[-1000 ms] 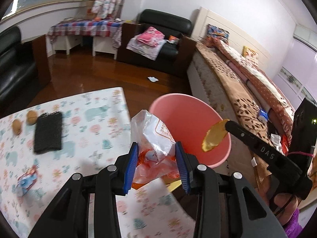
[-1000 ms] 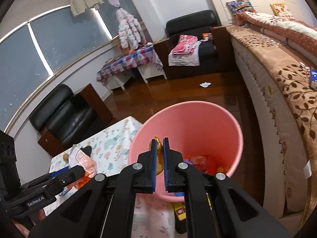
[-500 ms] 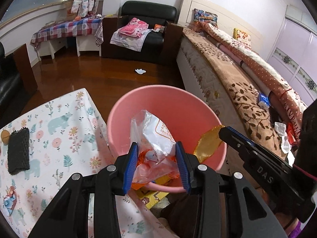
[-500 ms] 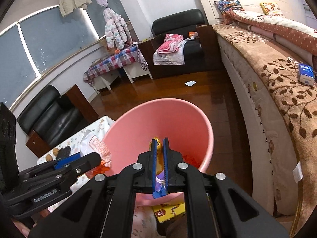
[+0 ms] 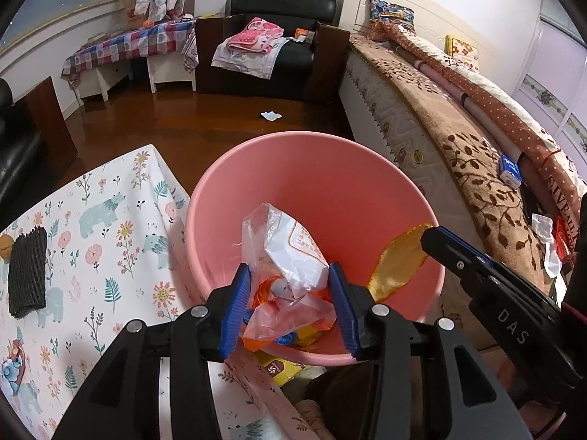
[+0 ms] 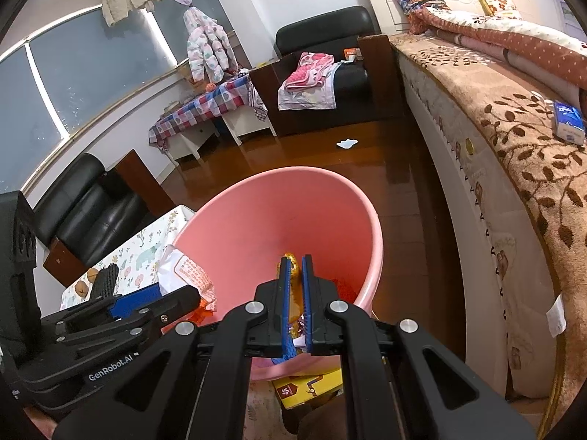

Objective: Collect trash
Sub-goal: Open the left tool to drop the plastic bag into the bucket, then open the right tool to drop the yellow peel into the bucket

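A pink bin stands below the table's corner. My left gripper hangs over the bin's near side with a crumpled clear plastic bag, printed white and orange, between its blue pads. Its jaws are opening, and the bag still touches both pads. My right gripper is shut on a thin golden wrapper and reaches into the bin mouth from the right. Other scraps lie at the bin's bottom, mostly hidden by the grippers.
A floral tablecloth covers the table at left, with a black foam net and a small colourful wrapper on it. A yellow box lies under the bin. A bed runs along the right. A white scrap lies on the wooden floor.
My left gripper has carried the plastic bag from above the table edge to over the bin and lowered it; its jaws stand a little wider. The right gripper has sunk slightly into the bin mouth.
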